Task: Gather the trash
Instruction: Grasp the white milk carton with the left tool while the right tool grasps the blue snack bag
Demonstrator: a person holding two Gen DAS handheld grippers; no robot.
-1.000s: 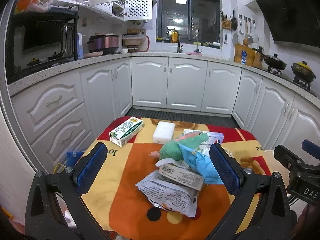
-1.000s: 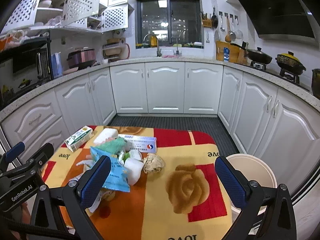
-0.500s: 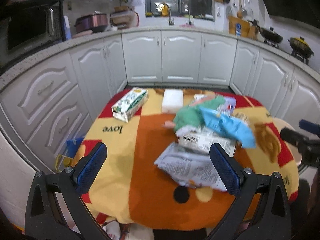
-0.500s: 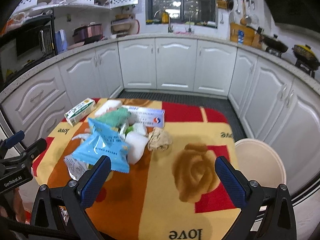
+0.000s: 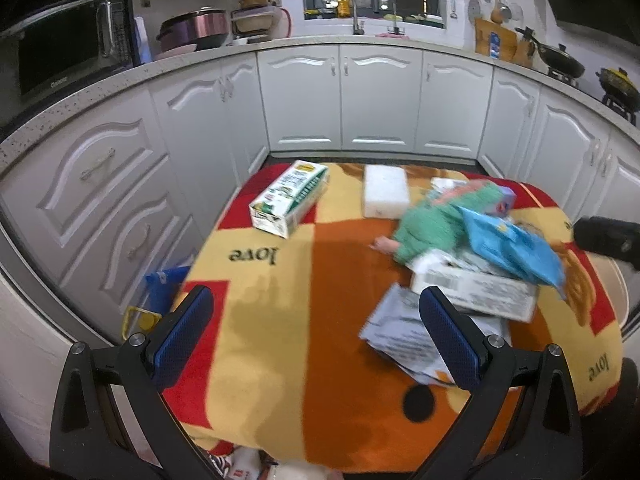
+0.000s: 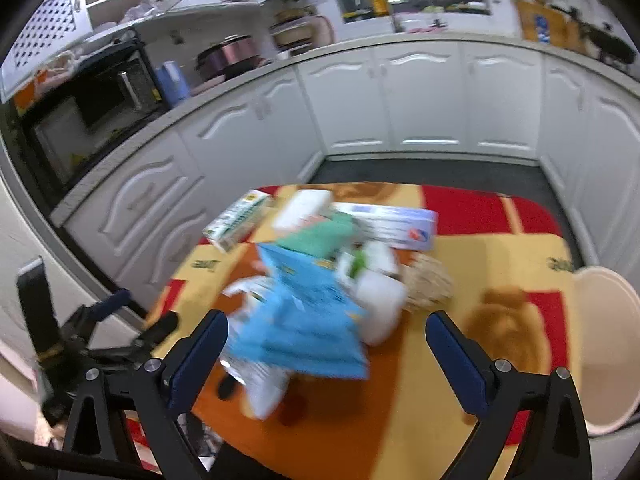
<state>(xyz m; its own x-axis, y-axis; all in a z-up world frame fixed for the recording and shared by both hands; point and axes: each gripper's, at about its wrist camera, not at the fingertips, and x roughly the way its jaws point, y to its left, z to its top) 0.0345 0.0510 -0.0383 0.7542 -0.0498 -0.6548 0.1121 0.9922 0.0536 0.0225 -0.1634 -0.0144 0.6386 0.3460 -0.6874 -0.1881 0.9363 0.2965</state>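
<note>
Hovering claws (image 5: 316,340) over trash pile (image 5: 472,264)

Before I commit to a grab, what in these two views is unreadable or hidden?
- Print on the blue wrapper: motion-blurred, right wrist view.
- Items beneath it: covered.
- Beige bin: cut by the right edge, contents unseen.
- Grey wrapper: partly behind the left gripper finger.
- Right gripper: open, nothing held.
</note>
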